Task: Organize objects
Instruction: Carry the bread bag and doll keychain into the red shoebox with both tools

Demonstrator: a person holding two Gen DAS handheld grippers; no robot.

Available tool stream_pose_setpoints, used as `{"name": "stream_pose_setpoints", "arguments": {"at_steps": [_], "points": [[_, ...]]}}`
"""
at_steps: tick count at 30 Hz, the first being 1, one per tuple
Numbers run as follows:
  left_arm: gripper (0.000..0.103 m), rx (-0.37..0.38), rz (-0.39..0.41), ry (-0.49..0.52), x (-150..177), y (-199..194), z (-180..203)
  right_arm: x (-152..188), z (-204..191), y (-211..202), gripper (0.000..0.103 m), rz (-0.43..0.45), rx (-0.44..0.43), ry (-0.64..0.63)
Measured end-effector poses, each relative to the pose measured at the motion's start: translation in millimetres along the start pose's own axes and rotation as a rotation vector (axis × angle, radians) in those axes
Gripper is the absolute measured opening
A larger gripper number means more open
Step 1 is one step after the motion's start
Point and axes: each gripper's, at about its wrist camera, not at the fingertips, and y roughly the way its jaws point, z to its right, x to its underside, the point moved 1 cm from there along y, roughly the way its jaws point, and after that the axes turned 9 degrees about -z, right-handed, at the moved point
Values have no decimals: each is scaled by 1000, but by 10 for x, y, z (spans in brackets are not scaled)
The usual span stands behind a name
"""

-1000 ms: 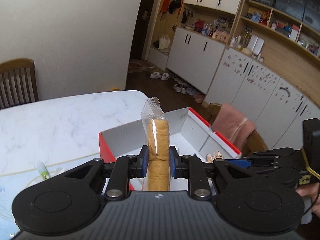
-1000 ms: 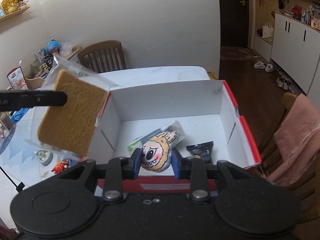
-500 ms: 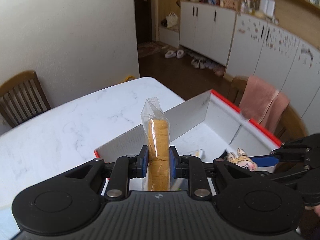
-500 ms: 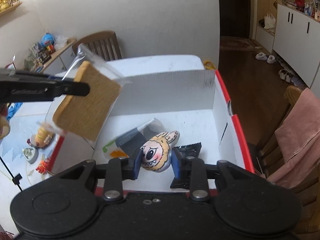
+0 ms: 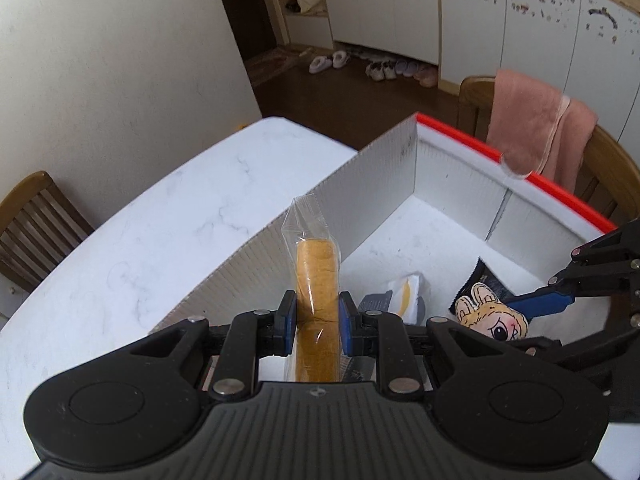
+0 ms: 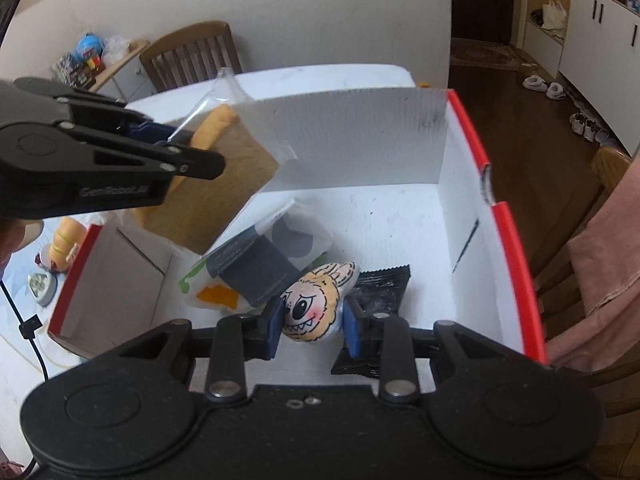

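A white marble surface [image 5: 132, 248] carries an open box [image 6: 508, 240], white inside with red outer walls; the left hand-held gripper [image 5: 317, 317] has its 2 blue pads closed against a slice of bread sealed in a clear wrapper [image 5: 316, 276], held edge-up in the air over the box's left side. The right hand-held gripper [image 6: 311, 326] hangs low inside the box, its 2 blue pads pressed on either side of a small plush face toy [image 6: 316, 304] with rabbit ears and jagged teeth; beneath and beside the toy lie a grey-and-white packet [image 6: 256, 264] and a black foil packet [image 6: 380, 292] on the box floor. A pink towel [image 5: 536, 128] hangs over a wooden chair beyond the box.
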Motion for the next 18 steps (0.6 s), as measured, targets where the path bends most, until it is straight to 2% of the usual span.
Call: {"name": "stream_pose_setpoints", "arguments": {"at_steps": [5,9,18], "points": [[20,4,-40,2,26,153,35,-30,-40,117,31,-34,9,-3],[20,18,-57,-35,26,202,9,-43,-41,163,31,-53,24,-4],[22,53,-54,-92,21,219,-27,0,-82,184,35,-74,52,-42]]}}
